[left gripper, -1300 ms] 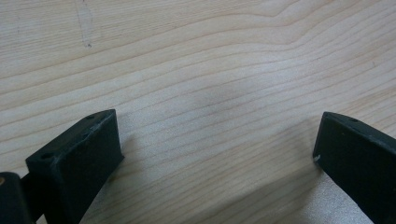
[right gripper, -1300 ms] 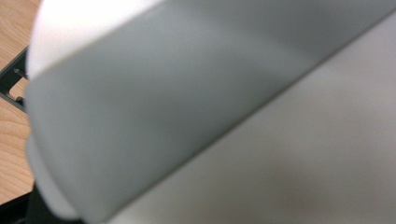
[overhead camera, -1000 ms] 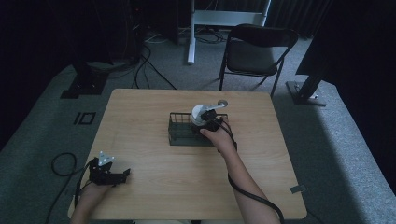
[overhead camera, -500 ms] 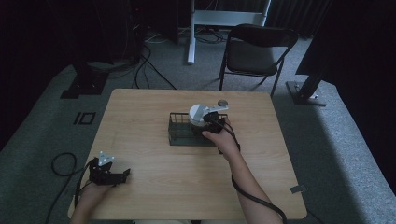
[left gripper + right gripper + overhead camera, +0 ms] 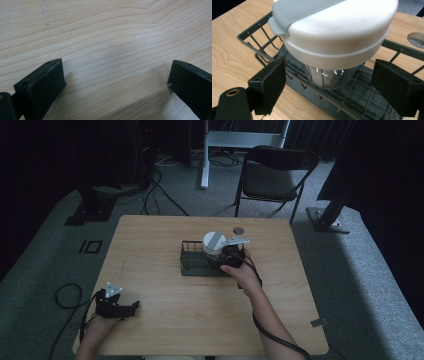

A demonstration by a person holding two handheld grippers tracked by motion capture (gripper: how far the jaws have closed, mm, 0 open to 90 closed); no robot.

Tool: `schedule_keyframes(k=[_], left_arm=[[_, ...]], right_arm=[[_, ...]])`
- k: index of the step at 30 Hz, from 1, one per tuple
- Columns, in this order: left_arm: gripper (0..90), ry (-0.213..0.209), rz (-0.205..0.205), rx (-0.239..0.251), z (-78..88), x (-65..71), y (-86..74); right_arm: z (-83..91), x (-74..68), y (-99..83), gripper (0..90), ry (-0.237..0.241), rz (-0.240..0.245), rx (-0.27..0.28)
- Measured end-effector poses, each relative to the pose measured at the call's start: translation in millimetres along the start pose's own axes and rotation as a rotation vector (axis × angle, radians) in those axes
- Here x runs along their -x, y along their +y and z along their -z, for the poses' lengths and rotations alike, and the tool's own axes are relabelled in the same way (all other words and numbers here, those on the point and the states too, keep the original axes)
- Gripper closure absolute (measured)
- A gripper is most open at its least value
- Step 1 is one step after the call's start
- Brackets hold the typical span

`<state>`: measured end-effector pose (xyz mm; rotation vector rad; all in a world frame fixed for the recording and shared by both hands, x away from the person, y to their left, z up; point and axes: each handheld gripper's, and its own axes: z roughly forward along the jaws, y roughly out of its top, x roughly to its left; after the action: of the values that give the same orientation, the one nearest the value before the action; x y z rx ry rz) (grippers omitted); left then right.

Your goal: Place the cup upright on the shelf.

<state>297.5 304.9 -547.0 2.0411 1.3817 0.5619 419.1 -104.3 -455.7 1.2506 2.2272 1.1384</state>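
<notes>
Clear jar (image 5: 329, 77) with a broad white lid (image 5: 342, 37), grey band across the top, standing upright in a dark wire rack (image 5: 192, 262) near the middle of the table (image 5: 150, 240). Rack is thin rod mesh, rectangular, low walls. Jar body looks like smooth glass or clear plastic; cannot tell which.

Right gripper (image 5: 329, 87) is sitting at the rack's near right edge, its jaws spread wide to either side of the jar body under the lid, touching nothing, holding nothing. Jaws are blocky, matte black.

Left gripper (image 5: 115, 82) is resting at the near left corner of the table, jaws spread wide over bare wood, holding nothing. In the high view it (image 5: 116, 304) is well apart from the rack.

Against the frame a second ago: the right hand (image 5: 240, 270) and its gripper are sitting slightly nearer the rack's right end; jar and rack are in the same place. Left gripper is unmoved.

Table is pale wood with a flowing grain, a small round disc (image 5: 238, 230) set near its far edge. Grey carpet floor, folding chair (image 5: 272, 175) beyond the table, cables (image 5: 160, 185) on the floor, dark room.
</notes>
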Motion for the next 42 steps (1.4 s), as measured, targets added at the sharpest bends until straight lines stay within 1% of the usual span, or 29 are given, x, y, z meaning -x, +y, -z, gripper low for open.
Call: schedule_keyframes(k=[5,8,12,15,19,22,26,27,31,33,36,42], left_arm=[[1.2,0.0,0.0,0.0,0.0,0.0,0.0],[1.2,0.0,0.0,0.0,0.0,0.0,0.0],[1.2,0.0,0.0,0.0,0.0,0.0,0.0],[1.2,0.0,0.0,0.0,0.0,0.0,0.0],[1.2,0.0,0.0,0.0,0.0,0.0,0.0],[1.2,0.0,0.0,0.0,0.0,0.0,0.0],[1.2,0.0,0.0,0.0,0.0,0.0,0.0],[1.2,0.002,0.002,0.0,0.0,0.1,0.0],[1.2,0.002,0.002,0.0,0.0,0.1,0.0],[1.2,0.003,0.001,0.0,0.0,0.0,0.1],[1.2,0.003,0.002,0.0,0.0,0.0,0.0],[1.2,0.003,0.003,0.0,0.0,0.0,0.0]], right_arm=[[7.1,-0.1,-5.0,12.3,0.013,-0.004,0.026],[9.8,0.6,-7.2,12.2,0.015,-0.001,0.031],[17.2,3.4,-12.6,12.2,0.022,-0.01,0.05],[22.2,5.0,-16.7,12.2,0.026,-0.008,0.061],[29.0,9.3,-23.6,12.2,0.026,-0.008,0.074],[35.4,14.6,-28.6,12.2,0.022,-0.008,0.094],[41.5,19.3,-33.6,12.2,0.007,-0.005,0.105],[45.3,22.8,-38.1,12.2,-0.006,-0.002,0.111],[50.1,28.2,-44.7,12.2,-0.018,-0.005,0.117],[53.9,32.6,-50.2,12.3,-0.038,-0.01,0.124],[57.4,36.9,-55.3,12.3,-0.049,-0.013,0.13],[63.5,45.8,-67.3,12.3,-0.073,-0.007,0.126]])
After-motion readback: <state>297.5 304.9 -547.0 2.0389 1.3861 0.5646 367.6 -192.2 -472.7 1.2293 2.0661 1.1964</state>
